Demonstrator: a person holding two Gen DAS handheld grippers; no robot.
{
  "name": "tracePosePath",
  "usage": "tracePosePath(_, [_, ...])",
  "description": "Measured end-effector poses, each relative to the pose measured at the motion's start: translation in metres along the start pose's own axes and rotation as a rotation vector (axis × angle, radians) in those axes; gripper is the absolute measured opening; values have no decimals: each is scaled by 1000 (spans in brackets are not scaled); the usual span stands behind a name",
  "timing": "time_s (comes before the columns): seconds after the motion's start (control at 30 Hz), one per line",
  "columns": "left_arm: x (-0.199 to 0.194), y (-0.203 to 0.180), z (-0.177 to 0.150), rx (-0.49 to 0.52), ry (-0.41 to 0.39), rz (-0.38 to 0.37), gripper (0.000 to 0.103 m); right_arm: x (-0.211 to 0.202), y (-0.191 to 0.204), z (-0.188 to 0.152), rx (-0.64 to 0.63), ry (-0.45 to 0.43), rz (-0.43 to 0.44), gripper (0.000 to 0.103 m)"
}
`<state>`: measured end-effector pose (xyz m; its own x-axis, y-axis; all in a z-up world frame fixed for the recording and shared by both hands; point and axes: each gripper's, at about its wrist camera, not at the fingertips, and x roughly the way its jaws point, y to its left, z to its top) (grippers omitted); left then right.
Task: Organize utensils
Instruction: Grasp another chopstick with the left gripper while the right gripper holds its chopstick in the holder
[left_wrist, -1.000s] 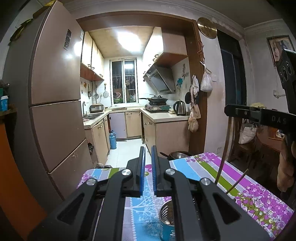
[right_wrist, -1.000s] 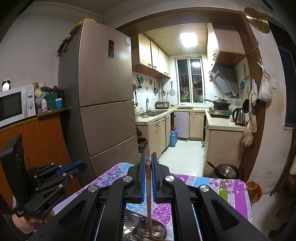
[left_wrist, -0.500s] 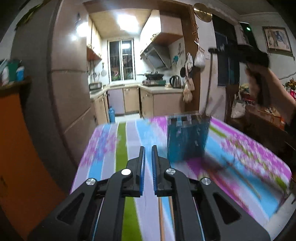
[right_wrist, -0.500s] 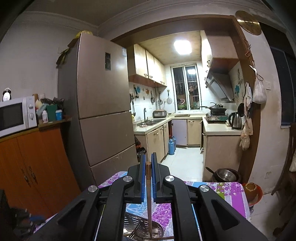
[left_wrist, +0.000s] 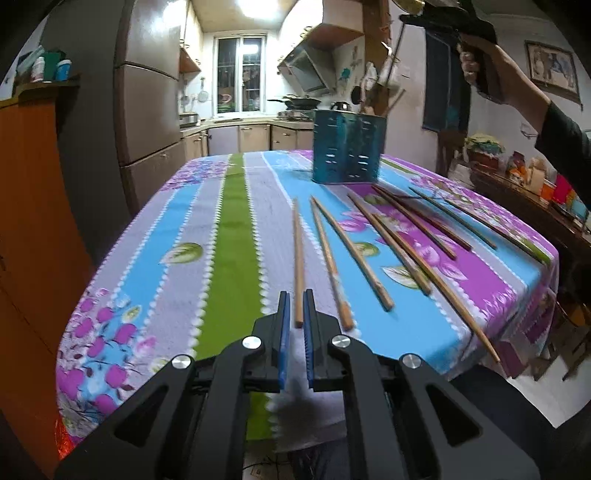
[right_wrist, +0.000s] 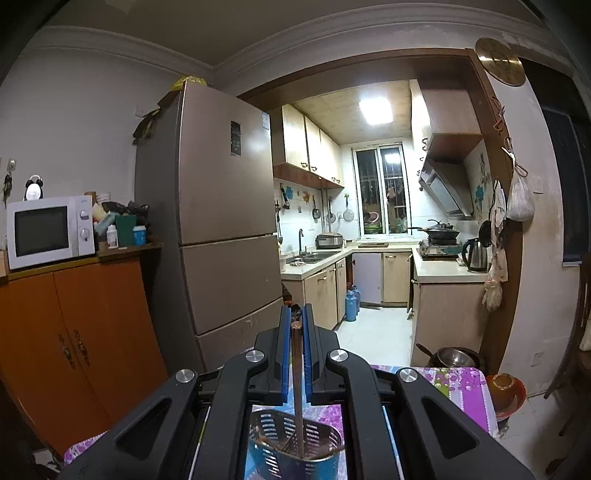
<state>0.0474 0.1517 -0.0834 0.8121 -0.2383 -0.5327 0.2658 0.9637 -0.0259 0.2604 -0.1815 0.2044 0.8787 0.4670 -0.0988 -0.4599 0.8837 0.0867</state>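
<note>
You see: cloth (left_wrist: 229, 236) striped green, blue, purple, flowered; holder (left_wrist: 347, 147) teal; chopsticks (left_wrist: 298, 258) tan to dark brown.

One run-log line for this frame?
right tool: shut on dark wooden chopstick above blue perforated metal holder | left tool: near-shut, over light wooden chopstick

The left gripper (left_wrist: 293, 308) was held low, fingers pointing forward and a bit down, the blue pads (left_wrist: 283, 332) nearly together with just a thin gap between them and nothing actually pinched. The right gripper (right_wrist: 295, 325) was up high, gripped in the person's right hand (left_wrist: 480, 70), forearm angled up, fingers clamped on a chopstick (right_wrist: 297, 387) that hung down below them.
</note>
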Motion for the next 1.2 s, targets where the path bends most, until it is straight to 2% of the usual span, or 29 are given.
tracePosePath(0.4, [16, -10, -15, 33, 8, 31, 7, 10, 4, -4, -10, 27, -6, 7])
tracePosePath(0.57, [21, -4, -18, 25, -3, 59, 25, 14, 4, -7, -17, 39, -3, 7])
tracePosePath(0.73, [22, -4, -17, 27, -12, 59, 29, 18, 2, -8, -17, 48, -4, 7])
tracePosePath(1.03, [25, -10, -17, 37, -25, 60, 27, 19, 4, -7, -21, 48, -2, 7])
tracePosePath(1.2, [24, -12, -20, 33, -39, 56, 19, 20, 5, -9, -28, 50, -6, 7])
